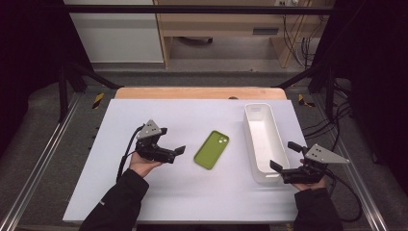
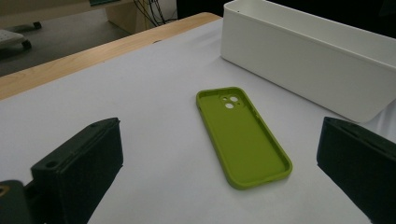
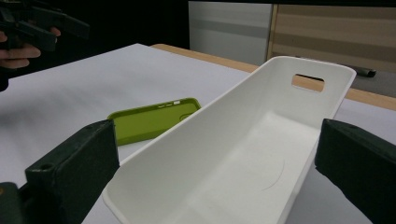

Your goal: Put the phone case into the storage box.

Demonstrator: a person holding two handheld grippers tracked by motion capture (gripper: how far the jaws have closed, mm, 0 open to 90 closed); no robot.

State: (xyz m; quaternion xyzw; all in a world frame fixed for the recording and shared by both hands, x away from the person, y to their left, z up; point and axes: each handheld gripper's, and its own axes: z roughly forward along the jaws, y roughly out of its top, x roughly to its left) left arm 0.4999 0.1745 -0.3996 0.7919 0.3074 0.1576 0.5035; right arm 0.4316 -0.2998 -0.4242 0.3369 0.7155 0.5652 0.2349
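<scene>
A green phone case (image 1: 211,149) lies flat, hollow side up, on the white table (image 1: 159,192) just left of the long white bin (image 1: 264,143). The left gripper (image 1: 176,153) hovers left of the case, jaws spread wide and empty — the right gripper (image 1: 283,157) sits at the bin's near end, jaws apart either side of it, holding nothing

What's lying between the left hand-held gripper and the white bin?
A green phone case lies between the left hand-held gripper and the white bin, per the high view.

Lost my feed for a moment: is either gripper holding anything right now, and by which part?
Nothing is held. The left gripper is open, facing the green phone case. The right gripper is open at the near end of the white bin, not clamping it.
</scene>
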